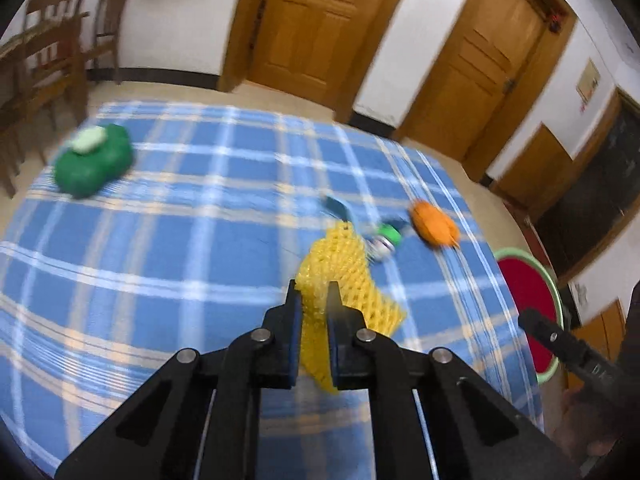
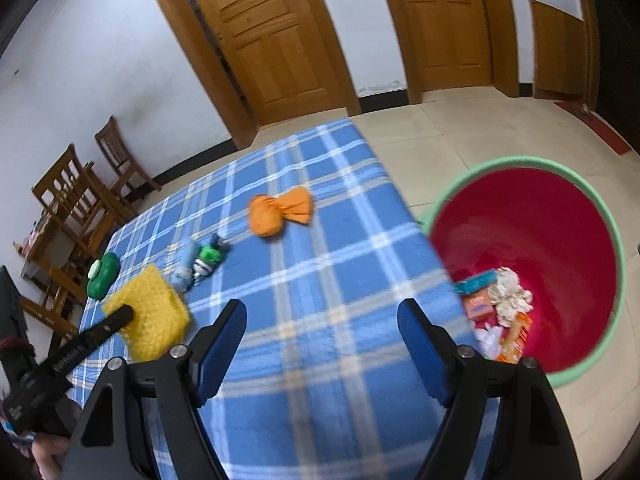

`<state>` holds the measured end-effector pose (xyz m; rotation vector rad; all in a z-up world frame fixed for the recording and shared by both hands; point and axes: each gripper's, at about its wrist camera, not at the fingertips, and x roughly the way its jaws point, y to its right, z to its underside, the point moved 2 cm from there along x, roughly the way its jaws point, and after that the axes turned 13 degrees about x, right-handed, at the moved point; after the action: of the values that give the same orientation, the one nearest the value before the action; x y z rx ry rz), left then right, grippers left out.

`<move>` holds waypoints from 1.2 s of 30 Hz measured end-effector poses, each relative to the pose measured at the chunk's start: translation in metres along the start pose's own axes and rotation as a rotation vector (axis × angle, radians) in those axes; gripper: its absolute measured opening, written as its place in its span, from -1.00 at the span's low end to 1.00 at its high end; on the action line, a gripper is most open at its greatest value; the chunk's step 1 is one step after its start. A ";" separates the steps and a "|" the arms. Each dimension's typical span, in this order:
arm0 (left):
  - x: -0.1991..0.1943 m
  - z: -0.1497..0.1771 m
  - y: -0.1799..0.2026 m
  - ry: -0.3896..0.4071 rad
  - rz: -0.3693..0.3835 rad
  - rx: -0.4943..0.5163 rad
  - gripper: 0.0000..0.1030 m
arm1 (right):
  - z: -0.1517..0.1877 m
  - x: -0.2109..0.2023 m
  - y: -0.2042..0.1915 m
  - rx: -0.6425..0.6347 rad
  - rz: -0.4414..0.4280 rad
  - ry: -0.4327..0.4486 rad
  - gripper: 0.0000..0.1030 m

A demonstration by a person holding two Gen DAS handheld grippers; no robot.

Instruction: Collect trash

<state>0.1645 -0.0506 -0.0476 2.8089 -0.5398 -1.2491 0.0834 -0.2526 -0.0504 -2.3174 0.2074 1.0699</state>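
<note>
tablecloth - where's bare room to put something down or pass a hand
Free: the wide stretch of tablecloth between the green lump and the yellow foam net, and the near strip before the right gripper. Crowded: the small wrappers and orange bundle.

Yellow foam net – spongy, open-meshed; checked tablecloth – soft woven cloth.
</note>
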 end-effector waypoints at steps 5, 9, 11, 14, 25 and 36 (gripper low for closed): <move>-0.012 -0.012 -0.039 0.046 -0.079 -0.060 -0.81 | 0.008 0.019 -0.037 -0.063 -0.029 -0.036 0.56; -0.013 -0.015 -0.068 0.050 -0.157 -0.091 -0.81 | 0.015 0.033 -0.066 -0.108 -0.065 -0.065 0.55; -0.016 -0.012 -0.080 0.056 -0.188 -0.109 -0.81 | 0.016 0.041 -0.079 -0.133 -0.081 -0.069 0.48; -0.021 -0.003 -0.101 0.061 -0.231 -0.144 -0.81 | 0.017 0.052 -0.100 -0.160 -0.111 -0.078 0.40; -0.025 0.024 -0.140 0.048 -0.266 -0.244 -0.81 | 0.021 0.091 -0.138 -0.208 -0.123 -0.078 0.07; -0.020 0.027 -0.140 0.038 -0.251 -0.241 -0.81 | 0.022 0.108 -0.134 -0.205 -0.087 -0.053 -0.08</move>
<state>0.1748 0.0905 -0.0738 2.7480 -0.0289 -1.1997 0.1901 -0.1196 -0.0825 -2.4496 -0.0253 1.1531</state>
